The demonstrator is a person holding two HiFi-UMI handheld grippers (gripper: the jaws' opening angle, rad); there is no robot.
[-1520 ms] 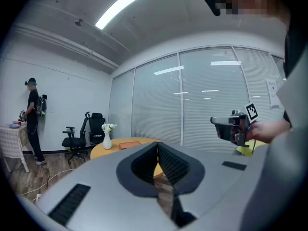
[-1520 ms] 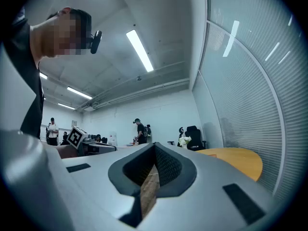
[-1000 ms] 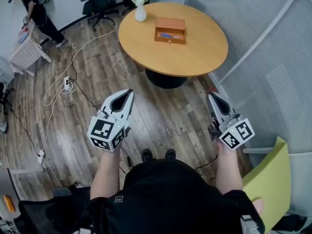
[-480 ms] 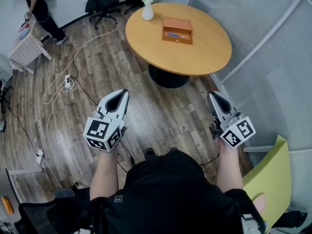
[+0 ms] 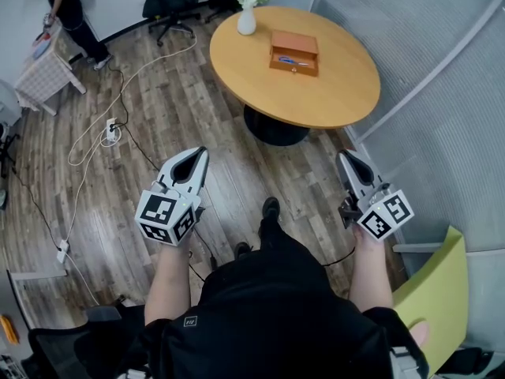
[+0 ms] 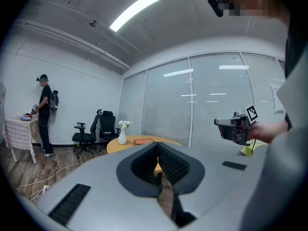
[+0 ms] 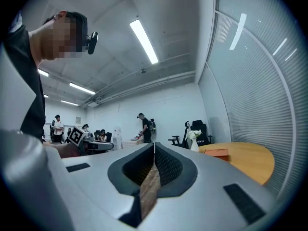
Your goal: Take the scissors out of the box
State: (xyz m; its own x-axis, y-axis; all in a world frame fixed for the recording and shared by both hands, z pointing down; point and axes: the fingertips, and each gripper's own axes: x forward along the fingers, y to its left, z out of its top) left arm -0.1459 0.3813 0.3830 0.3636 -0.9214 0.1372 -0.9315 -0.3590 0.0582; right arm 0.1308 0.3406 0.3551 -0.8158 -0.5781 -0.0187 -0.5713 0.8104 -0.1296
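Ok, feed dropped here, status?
Left tongs, right tongs shut, empty. Scissors lie in open box on table, far ahead. Floor cables left of path.

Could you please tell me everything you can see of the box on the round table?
The box is a small orange-brown rectangle, wooden by its look, with a small pale fitting on its front wall. It seems to be open, and blue-handled scissors lie inside. It sits flat on the table, toward the far side, to the right of the white vase and apart from it. Only the table touches it.
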